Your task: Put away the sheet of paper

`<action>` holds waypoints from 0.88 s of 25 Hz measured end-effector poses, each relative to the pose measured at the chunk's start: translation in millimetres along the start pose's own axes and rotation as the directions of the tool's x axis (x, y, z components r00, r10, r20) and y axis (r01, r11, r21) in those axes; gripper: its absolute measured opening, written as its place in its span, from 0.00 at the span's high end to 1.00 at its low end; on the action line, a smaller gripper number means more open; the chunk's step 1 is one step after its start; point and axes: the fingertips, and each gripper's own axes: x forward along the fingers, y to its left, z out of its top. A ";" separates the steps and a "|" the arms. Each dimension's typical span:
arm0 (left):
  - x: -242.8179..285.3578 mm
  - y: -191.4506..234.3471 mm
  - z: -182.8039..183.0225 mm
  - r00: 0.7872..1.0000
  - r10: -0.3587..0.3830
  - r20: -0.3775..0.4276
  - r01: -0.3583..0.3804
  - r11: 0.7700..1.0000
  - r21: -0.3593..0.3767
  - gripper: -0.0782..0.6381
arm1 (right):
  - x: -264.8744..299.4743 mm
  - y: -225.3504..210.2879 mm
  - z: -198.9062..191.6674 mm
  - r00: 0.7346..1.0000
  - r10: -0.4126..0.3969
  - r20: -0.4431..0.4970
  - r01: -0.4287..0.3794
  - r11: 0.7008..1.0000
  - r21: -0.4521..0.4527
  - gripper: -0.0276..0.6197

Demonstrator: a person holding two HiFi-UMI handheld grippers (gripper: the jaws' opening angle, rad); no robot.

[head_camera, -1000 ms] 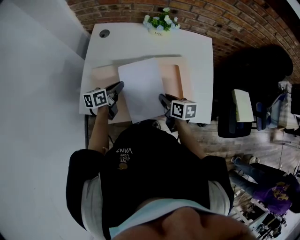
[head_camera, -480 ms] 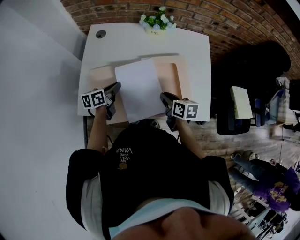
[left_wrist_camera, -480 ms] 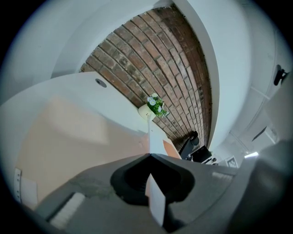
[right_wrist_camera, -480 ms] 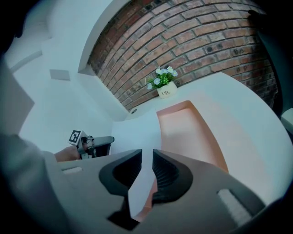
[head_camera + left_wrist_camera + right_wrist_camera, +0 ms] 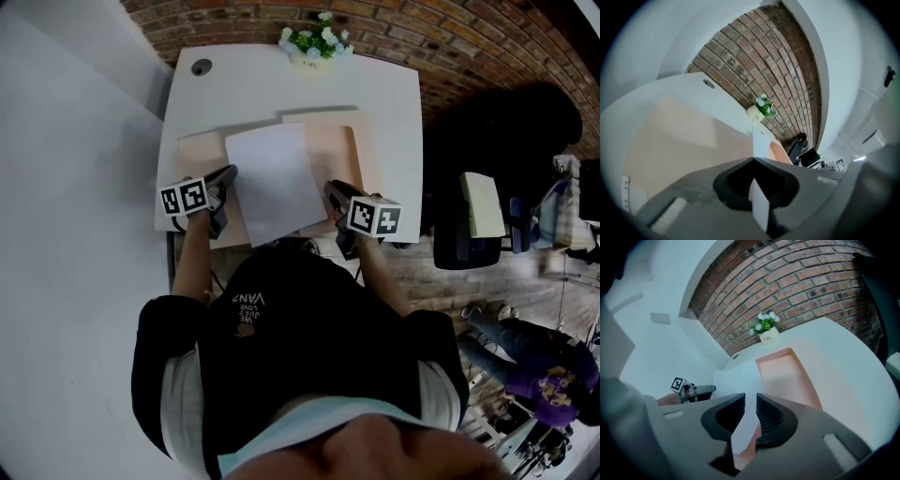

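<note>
Left gripper (image 5: 753, 160) is clamped on the left edge of the sheet of paper (image 5: 275, 183). The sheet sits at frame centre over a peach folder (image 5: 345, 155) on the white desk (image 5: 394, 94). Right gripper (image 5: 750, 404): jaws narrowly parted at the sheet's right edge, gripping nothing.

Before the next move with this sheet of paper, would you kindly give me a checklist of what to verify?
1. Left gripper shut on the sheet of paper: ok.
2. Right gripper gripping the sheet too: not ok, jaws apart.
3. Peach folder open under the sheet: ok.
4. Flower pot apart from the sheet: ok.
5. Sheet free of creases: cannot tell.
</note>
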 end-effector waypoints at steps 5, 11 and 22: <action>-2.7 7.0 0.4 1.000 0.022 -0.011 -0.022 1.000 0.000 0.89 | -0.3 -1.7 2.2 1.000 0.003 0.004 -0.003 1.000 0.009 0.84; -8.3 14.0 -1.1 0.999 0.045 -0.016 -0.045 0.999 -0.007 0.89 | -2.6 -6.1 4.9 1.000 0.001 0.010 -0.001 1.000 0.014 0.84; -7.9 21.8 1.9 0.998 0.069 -0.006 -0.069 0.998 -0.012 0.89 | -2.3 -9.8 5.5 1.000 0.009 0.011 -0.010 1.000 0.015 0.84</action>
